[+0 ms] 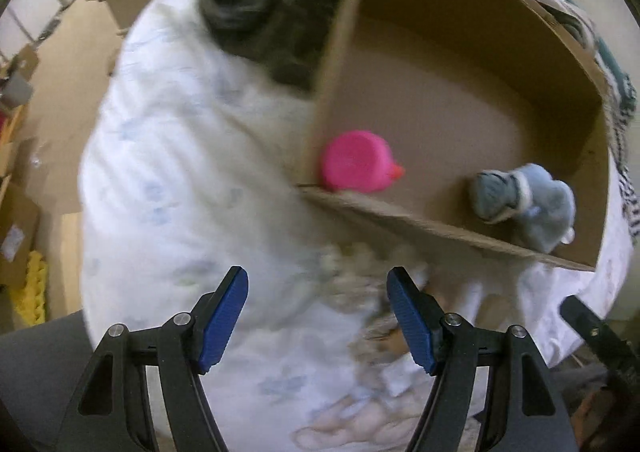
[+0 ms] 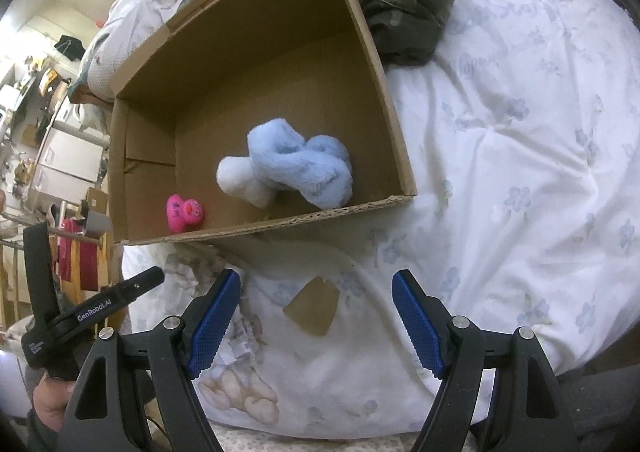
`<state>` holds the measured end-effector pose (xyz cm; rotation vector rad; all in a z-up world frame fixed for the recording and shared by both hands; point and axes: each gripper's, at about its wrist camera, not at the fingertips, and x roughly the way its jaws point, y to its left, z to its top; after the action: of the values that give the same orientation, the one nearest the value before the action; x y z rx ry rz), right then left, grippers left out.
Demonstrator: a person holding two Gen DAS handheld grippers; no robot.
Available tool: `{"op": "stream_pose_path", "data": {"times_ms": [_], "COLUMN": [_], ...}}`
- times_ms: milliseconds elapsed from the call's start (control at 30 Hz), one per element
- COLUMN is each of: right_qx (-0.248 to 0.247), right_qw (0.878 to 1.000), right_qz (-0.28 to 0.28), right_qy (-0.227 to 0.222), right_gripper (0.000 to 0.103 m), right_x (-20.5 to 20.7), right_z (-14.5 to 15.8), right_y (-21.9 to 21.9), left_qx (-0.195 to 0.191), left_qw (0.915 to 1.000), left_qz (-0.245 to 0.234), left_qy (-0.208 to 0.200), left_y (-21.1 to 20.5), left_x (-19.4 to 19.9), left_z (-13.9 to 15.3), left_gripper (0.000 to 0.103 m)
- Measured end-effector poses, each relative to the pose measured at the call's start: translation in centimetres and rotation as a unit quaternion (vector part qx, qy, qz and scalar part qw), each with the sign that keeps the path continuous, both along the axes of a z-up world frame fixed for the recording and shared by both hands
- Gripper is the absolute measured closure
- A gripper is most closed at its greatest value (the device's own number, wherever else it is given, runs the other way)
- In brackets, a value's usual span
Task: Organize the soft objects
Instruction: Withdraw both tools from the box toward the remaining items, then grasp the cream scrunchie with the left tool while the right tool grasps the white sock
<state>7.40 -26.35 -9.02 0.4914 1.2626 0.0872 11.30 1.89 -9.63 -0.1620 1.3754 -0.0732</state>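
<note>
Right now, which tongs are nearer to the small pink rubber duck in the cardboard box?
Probably left. The left tongs sit open just below the small pink rubber duck; the right tongs, also open, see it smaller, off leftward.

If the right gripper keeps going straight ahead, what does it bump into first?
Probably the near wall of the brown cardboard box, ahead of the open right gripper. The fluffy light-blue plush toy lies just behind that wall, though depth is hard to judge.

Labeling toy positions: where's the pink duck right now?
The pink duck sits inside the cardboard box, in its near left corner in the right wrist view, left of the blue plush. Neither gripper touches it.
</note>
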Motion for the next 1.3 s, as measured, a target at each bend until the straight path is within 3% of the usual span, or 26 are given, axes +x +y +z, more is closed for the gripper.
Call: {"op": "stream_pose_path", "data": {"times_ms": [200,233,267,333,400,500,700,800,933,1100,1133,1200,1300], "right_qx": [-0.006,-0.008,-0.009,-0.010,-0.011,-0.010,-0.014,-0.015,-0.010,0.024,0.026,0.026,0.017], "right_qw": [1.000,1.000,1.000,1.000,1.000,1.000,1.000,1.000,1.000,0.997,0.996,0.995,0.993], "right_qz": [0.004,0.005,0.006,0.008,0.008,0.006,0.010,0.010,0.012,0.025,0.031,0.041,0.051], "right_qy": [0.009,0.011,0.012,0.014,0.015,0.018,0.021,0.024,0.026,0.069,0.077,0.086,0.104], "right_gripper": [0.020,0.020,0.020,0.020,0.020,0.020,0.020,0.020,0.020,0.021,0.022,0.036,0.044], "right_x": [0.4,0.5,0.6,0.7,0.7,0.8,0.8,0.7,0.7,1.0,1.2,1.6,2.2], "right_z": [-0.5,-0.5,-0.5,-0.6,-0.8,-0.9,-1.1,-1.2,-1.4,-3.6,-4.1,-4.9,-6.3], "right_y": [0.5,0.6,0.7,0.8,0.8,0.9,1.2,1.2,1.2,1.6,1.9,2.4,3.2], "left_qx": [-0.018,-0.018,-0.013,-0.006,-0.014,-0.034,-0.049,-0.039,0.001,0.009,0.011,0.015,0.019], "left_qw": [0.9995,0.9995,0.9996,0.9997,0.9996,0.9990,0.9986,0.9986,0.9991,0.9995,0.9995,0.9993,0.9992], "left_qz": [-0.021,-0.023,-0.024,-0.025,-0.024,-0.023,-0.013,-0.015,-0.015,-0.013,-0.014,-0.018,-0.022], "left_qy": [-0.014,-0.012,-0.010,0.002,0.010,0.016,-0.017,-0.030,-0.039,-0.027,-0.027,-0.028,-0.027], "left_y": [-2.4,-2.7,-2.8,-2.8,-2.6,-2.1,0.0,1.1,2.2,2.8,2.7,2.4,2.3], "left_x": [1.4,1.6,1.7,1.8,1.7,1.4,0.2,-0.6,-1.3,-1.3,-1.4,-1.4,-1.4], "left_z": [-0.6,-0.8,-0.9,-1.2,-1.2,-0.6,3.3,4.5,4.5,3.8,3.8,3.5,3.4], "left_gripper": [0.034,0.038,0.045,0.082,0.095,0.097,0.098,0.098,0.098,0.098,0.098,0.098,0.098]}}
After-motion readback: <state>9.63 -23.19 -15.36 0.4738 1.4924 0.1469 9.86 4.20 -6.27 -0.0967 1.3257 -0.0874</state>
